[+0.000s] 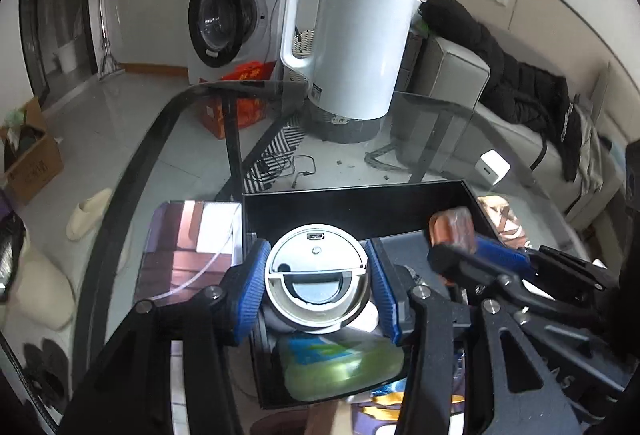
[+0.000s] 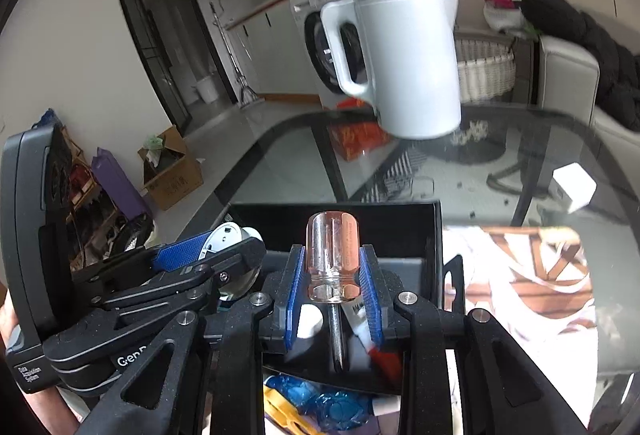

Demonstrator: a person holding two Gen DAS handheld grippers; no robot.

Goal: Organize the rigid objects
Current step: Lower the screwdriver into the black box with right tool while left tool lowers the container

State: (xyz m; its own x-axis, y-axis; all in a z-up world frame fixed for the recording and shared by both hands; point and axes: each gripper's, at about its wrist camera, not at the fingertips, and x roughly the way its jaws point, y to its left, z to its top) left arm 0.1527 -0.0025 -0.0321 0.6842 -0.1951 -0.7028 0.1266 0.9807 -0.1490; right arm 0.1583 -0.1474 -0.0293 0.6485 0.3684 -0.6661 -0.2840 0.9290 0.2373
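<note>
Your left gripper point(image 1: 316, 289) is clamped on a round white device point(image 1: 316, 271); your right gripper point(image 2: 332, 275) pinches a screwdriver point(image 2: 331, 259) by its clear handle. Both hang over the black box point(image 1: 352, 203) on the glass table point(image 1: 500, 139), white kettle point(image 1: 352, 43) at the far edge.

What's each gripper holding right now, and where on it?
Left gripper: round white device, pinched across its sides. Right gripper: screwdriver, gripped by its clear handle, shaft pointing down.
</note>
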